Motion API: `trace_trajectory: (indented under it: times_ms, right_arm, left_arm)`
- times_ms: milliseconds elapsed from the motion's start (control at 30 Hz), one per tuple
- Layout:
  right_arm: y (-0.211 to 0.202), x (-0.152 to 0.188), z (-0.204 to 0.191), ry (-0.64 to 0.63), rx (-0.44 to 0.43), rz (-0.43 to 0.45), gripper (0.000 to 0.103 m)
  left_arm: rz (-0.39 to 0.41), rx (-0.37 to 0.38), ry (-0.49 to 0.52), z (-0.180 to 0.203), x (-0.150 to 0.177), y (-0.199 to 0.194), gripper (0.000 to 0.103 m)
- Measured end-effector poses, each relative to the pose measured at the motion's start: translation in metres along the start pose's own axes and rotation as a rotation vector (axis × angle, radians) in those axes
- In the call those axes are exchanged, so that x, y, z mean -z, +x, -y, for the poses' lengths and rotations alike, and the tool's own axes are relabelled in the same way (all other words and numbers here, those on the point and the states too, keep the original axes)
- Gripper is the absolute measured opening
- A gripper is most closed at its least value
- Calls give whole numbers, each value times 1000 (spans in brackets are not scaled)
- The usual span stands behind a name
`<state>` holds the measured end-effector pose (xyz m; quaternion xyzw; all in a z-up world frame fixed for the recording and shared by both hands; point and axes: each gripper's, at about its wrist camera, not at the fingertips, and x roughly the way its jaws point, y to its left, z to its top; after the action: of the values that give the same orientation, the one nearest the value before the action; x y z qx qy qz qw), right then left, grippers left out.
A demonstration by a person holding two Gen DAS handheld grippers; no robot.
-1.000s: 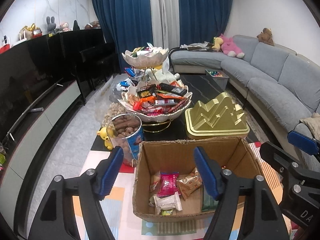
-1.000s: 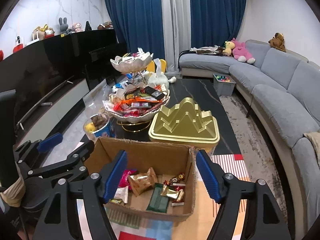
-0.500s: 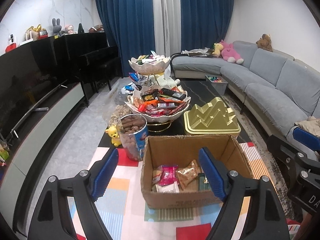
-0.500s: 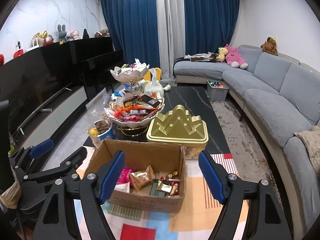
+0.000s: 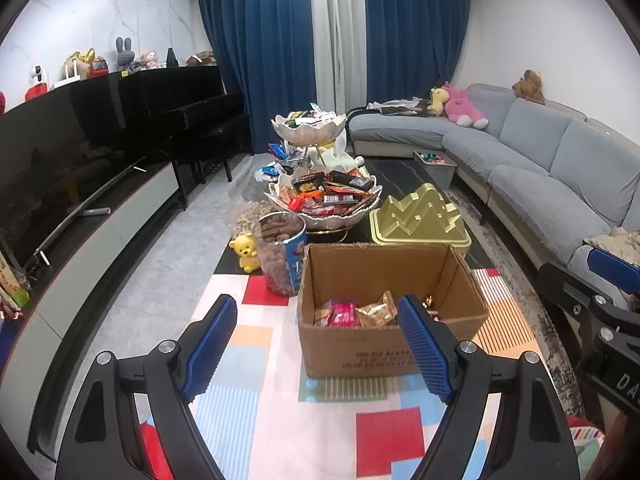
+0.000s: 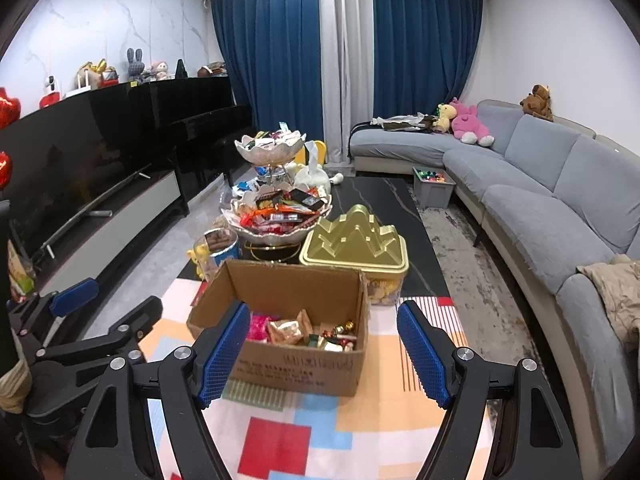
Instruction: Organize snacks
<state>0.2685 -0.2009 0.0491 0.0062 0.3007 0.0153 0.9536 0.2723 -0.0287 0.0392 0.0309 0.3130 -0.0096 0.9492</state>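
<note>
At the far left a long black television (image 5: pixel 60 176) is seen on a low cabinet (image 5: pixel 120 216), with toys lined along the top of the dark piano (image 5: pixel 192 120) behind it. On the table (image 5: pixel 404 176), a yellow bear figure (image 5: pixel 247 252) is placed just beside a clear tub of brown snacks (image 5: pixel 280 256), which stands at the left rear corner of the cardboard box (image 5: pixel 384 344). The left gripper (image 5: pixel 320 348) is held above the patterned cloth (image 5: pixel 280 412) in front of the box; its jaws have just been opening and are spread wide, with nothing pressed between the blue pads. Inside the box, a pink packet (image 5: pixel 343 314) and a gold foil packet (image 5: pixel 376 312) are seen against the front wall, with small wrapped sweets (image 6: pixel 332 338) to their right. Behind the box a two-tier shell-shaped stand (image 5: pixel 324 208) is heaped with wrapped bars and packets, and a gold mountain-shaped tin (image 5: pixel 420 220) is set to its right, just behind the box's rear wall. The right gripper (image 6: pixel 324 356) is likewise held short of the box, jaws released and lately widened, empty. A small grey bin of coloured items (image 6: pixel 434 188) is found on the floor by the grey sofa (image 6: pixel 560 200), on which a pink plush toy (image 6: pixel 470 124) is laid.
</note>
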Motion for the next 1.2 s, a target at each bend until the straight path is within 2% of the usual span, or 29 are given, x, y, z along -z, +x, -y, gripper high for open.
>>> trace_trajectory:
  times_ms: [467, 800, 1000, 1200]
  right_arm:
    - [-40, 53, 1, 2, 2, -28, 78]
    - [-77, 93, -9, -36, 28, -2, 79]
    - [-103, 118, -7, -8, 47, 14, 79]
    - [-127, 146, -2, 20, 51, -5, 79]
  left_arm:
    - [-36, -11, 13, -1, 56, -41, 83]
    - [-46, -26, 37, -2, 111, -72, 83]
    - [-26, -28, 40, -5, 133, -98, 83]
    - [17, -28, 31, -5, 150, -131, 83]
